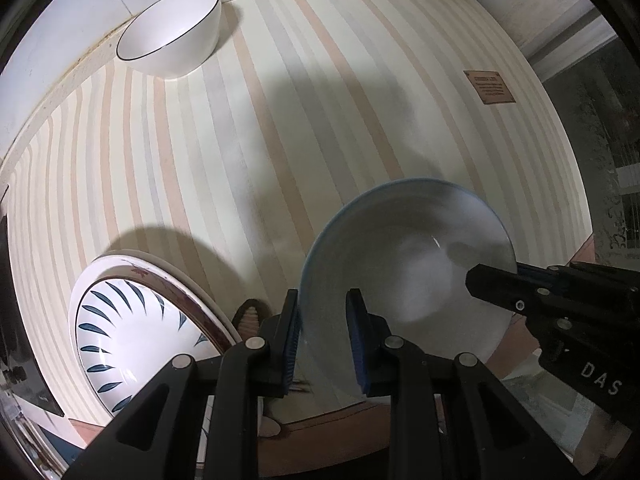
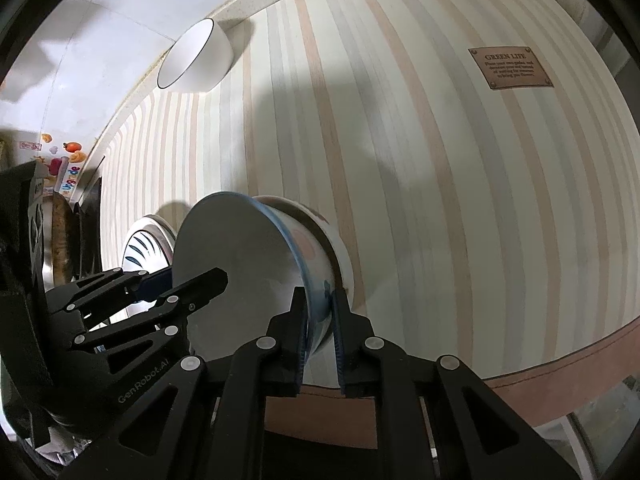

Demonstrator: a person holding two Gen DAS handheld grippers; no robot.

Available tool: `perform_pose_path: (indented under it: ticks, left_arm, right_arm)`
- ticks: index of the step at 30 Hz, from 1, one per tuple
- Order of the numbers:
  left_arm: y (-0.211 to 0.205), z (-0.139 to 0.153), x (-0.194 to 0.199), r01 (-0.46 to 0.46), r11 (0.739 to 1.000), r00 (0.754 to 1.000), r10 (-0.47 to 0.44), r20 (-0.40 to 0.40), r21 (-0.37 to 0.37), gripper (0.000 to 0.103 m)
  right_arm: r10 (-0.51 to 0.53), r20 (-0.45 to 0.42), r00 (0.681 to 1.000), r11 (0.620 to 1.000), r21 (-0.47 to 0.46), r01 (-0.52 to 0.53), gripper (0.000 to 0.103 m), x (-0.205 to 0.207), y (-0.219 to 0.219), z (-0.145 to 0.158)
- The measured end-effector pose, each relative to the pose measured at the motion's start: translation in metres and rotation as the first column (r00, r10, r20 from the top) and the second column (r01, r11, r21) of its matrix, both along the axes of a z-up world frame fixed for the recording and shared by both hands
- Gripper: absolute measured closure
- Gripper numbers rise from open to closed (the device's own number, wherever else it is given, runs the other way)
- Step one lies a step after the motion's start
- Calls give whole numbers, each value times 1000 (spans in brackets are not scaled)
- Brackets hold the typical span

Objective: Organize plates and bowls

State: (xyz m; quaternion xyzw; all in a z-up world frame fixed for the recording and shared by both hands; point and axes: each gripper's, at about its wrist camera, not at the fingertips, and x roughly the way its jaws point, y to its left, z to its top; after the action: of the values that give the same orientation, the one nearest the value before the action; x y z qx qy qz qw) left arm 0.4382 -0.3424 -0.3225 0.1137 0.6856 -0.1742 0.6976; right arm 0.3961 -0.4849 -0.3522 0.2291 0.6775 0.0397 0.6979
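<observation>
Both claws on one thing: the blue-rimmed bowl (image 1: 404, 264) near the table's front edge. Left gripper (image 1: 326, 340) is pinched on its near rim, one pad inside, one outside. Right gripper (image 2: 320, 332) is narrow, clamped on the opposite wall. Two-sided hold probably to keep it level while setting it down; it seems nested in another bowl underneath, hard to confirm. Bowl is empty. Just beside it sits the leaf-pattern plate (image 1: 132, 344), stacked on a larger plate. Well beyond, the black-rimmed white bowl (image 1: 172, 32), empty, sits on the striped tablecloth (image 1: 280, 120) by the wall.
</observation>
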Motion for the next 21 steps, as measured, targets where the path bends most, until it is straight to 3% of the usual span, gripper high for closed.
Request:
perform_pose_path:
  ticks: [13, 21]
  left_arm:
    - [2, 4, 0, 2, 1000, 1000, -2, -1, -10, 82]
    - [16, 39, 7, -26, 999, 998, 28, 48, -46, 82]
  right_arm:
    - [6, 0, 1000, 1000, 0, -6, 85, 1, -1, 4]
    - [0, 16, 1000, 1000, 26, 0, 85, 4, -9, 18]
